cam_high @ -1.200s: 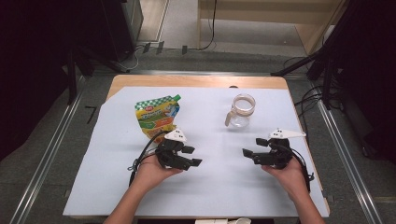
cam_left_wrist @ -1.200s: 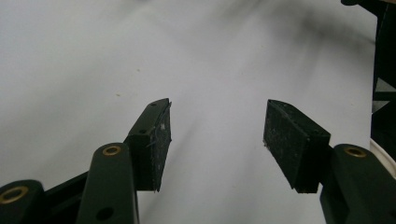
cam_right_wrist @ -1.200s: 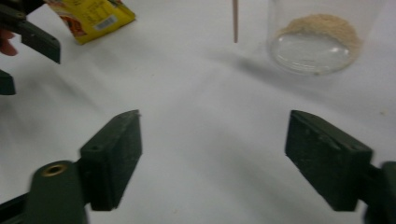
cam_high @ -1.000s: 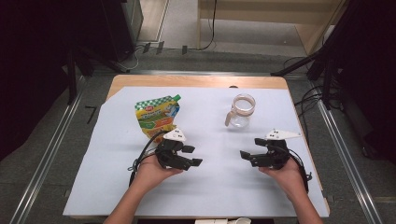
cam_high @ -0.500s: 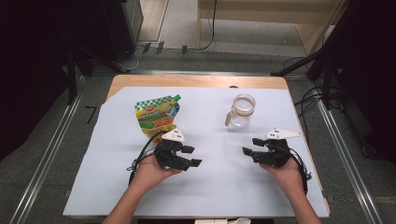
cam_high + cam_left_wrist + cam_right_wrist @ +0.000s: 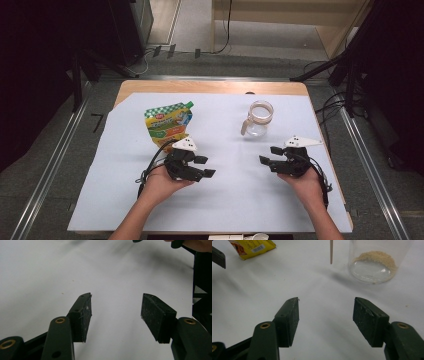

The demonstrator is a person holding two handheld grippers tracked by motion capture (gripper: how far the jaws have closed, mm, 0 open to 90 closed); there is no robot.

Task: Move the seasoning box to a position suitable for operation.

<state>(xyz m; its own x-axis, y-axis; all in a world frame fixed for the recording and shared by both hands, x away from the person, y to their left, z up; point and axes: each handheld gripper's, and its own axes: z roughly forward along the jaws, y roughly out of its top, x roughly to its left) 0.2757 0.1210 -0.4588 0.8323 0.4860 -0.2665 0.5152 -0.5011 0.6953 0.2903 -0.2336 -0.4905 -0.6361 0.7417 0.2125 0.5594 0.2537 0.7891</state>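
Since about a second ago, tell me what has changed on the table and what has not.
Little has changed. The right tongs have just been closing somewhat from a wider spread, with nothing between the jaws; they are open and empty above the white sheet. The left tongs are open and empty as before. Both hands kept their places. The snack pouch and the glass pitcher lie untouched where they were.

We see a wooden surface point(image 6: 150, 87) covered by a white sheet point(image 6: 230, 200), standing on a grey floor point(image 6: 45, 150). Metal rails point(image 6: 60, 155) run along both sides of it. Black cables point(image 6: 330, 107) lie on the floor at the right, and a pale wooden cabinet point(image 6: 280, 12) stands beyond the far edge.
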